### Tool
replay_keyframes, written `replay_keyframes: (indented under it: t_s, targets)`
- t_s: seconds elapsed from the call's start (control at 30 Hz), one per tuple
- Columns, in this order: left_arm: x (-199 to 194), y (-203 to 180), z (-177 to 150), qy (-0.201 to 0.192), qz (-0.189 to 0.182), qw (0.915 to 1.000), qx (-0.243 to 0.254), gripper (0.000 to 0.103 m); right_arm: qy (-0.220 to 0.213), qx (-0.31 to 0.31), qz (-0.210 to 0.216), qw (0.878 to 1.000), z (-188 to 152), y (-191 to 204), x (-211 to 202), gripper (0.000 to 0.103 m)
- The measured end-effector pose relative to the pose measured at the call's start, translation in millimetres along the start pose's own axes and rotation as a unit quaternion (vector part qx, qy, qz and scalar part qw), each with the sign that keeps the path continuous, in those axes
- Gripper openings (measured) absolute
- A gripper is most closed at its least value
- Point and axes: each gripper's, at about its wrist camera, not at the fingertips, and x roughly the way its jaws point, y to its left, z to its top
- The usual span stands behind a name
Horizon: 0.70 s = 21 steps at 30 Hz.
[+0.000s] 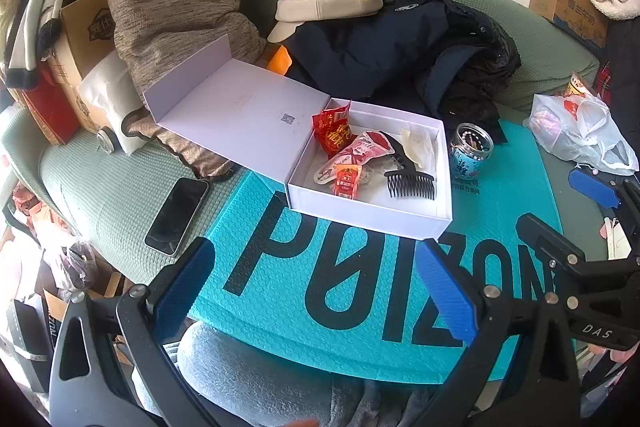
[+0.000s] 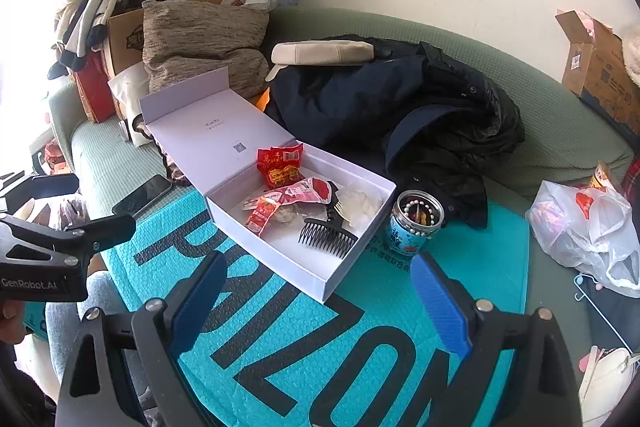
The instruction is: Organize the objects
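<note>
Both hand-held grippers, left (image 1: 316,287) and right (image 2: 320,303), gape empty over teal mailer (image 2: 360,347) before white box (image 2: 320,279).

Green sofa (image 1: 112,187) w/ teal mailer (image 1: 360,299), phone (image 1: 176,215), dark jacket (image 1: 380,51), plastic bag (image 1: 580,135).

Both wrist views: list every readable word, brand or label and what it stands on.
"POIZON": teal mailer bag
"DAS": right gripper body
"GenRobot.AI": left gripper body
Too small or blurred: white box lid print and QR code, red snack packets, jar label, cardboard boxes.
</note>
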Motion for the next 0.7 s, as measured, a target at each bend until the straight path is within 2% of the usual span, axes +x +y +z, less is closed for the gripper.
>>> replay_keyframes:
  t_s: [0.7]
  targets:
    - [-3.1, -0.8, -3.1, -0.003, 0.000, 1.0000, -0.003, 0.100, 0.004, -0.003, 0.000, 1.000, -3.3, -1.9, 2.6, 0.094]
